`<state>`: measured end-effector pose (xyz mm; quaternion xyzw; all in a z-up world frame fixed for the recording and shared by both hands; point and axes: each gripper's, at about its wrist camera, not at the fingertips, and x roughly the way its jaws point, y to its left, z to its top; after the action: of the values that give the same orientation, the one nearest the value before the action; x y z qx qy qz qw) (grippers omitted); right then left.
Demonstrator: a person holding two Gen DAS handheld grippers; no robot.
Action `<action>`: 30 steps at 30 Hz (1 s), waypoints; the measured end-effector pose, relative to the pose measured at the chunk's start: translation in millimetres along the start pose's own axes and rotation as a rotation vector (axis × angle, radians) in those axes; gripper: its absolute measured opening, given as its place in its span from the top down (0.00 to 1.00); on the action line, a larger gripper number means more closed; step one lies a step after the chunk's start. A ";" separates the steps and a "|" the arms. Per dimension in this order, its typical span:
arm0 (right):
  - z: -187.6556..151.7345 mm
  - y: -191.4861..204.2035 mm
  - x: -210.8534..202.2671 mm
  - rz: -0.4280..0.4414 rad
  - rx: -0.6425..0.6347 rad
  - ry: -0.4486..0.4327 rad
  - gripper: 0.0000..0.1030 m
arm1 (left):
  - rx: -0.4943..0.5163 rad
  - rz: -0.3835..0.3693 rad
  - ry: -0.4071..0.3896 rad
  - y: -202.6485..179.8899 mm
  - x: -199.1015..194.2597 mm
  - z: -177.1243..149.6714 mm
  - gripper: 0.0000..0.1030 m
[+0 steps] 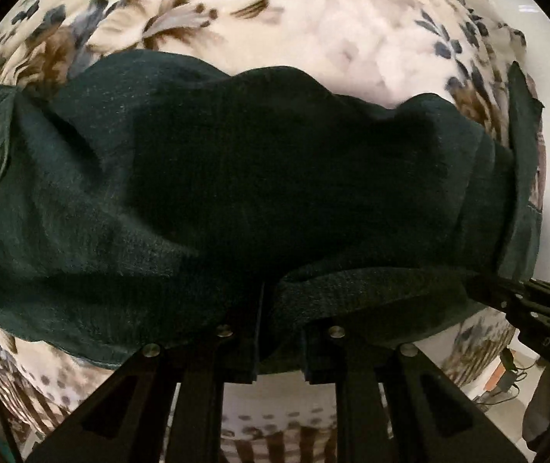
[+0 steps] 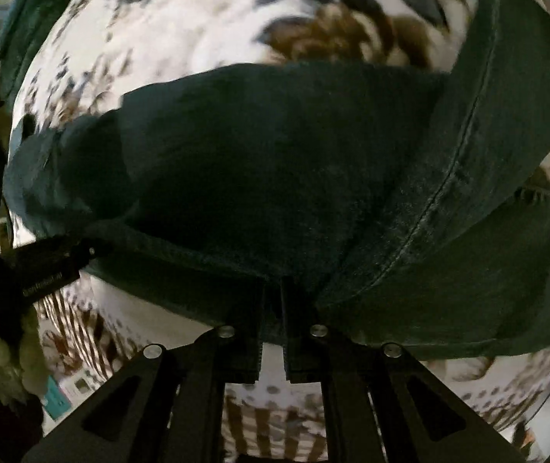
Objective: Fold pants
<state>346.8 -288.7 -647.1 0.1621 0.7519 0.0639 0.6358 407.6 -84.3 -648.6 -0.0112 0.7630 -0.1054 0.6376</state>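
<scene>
Dark green pants (image 1: 236,177): both edges pinched, left gripper (image 1: 278,308) and right gripper (image 2: 273,308) clamped tight, mid-fold above floral bedspread (image 1: 313,27); next, lay flat centre-frame.

Both wrist views steeply downward, very close above the dark green pants (image 1: 236,177) on the floral blanket (image 1: 313,27), shared ground that same bunched cloth, edges blurred, probably from motion
</scene>
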 end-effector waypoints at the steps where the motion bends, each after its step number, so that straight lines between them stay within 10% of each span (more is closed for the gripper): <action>1: 0.8 0.4 0.8 0.001 0.005 0.007 0.89 | -0.011 -0.001 -0.005 -1.3 -3.5 -0.8 0.87; 3: -0.3 3.5 -6.0 0.010 0.005 0.004 0.79 | -0.013 -0.004 -0.018 -5.5 -14.1 -5.2 0.87; 5: -6.3 4.3 -19.6 0.063 0.004 -0.017 0.10 | -0.001 0.000 -0.041 -11.0 -23.5 -12.5 0.85; 6: -10.6 7.0 -26.6 0.096 -0.006 -0.026 0.02 | 0.011 0.021 -0.063 -15.1 -29.4 -16.5 0.84; 19: -11.2 -28.7 -85.5 -0.201 0.091 -0.145 0.02 | -0.046 0.110 -0.137 -14.4 -44.9 -52.6 0.60; 21: 0.5 -38.6 -88.8 -0.218 0.123 -0.154 0.02 | -0.048 0.117 -0.129 -15.8 -41.7 -57.6 0.46; 23: 11.9 -45.5 -90.8 -0.226 0.149 -0.161 0.02 | -0.064 0.127 -0.123 -11.6 -40.8 -67.3 0.10; 30: 75.3 -72.4 -104.8 -0.264 0.256 -0.252 0.02 | -0.222 0.200 -0.188 19.9 -56.7 -99.0 0.10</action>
<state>423.1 -399.1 -584.8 0.1484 0.6833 -0.1364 0.7018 324.0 -41.8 -580.8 -0.0154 0.7043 0.0448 0.7083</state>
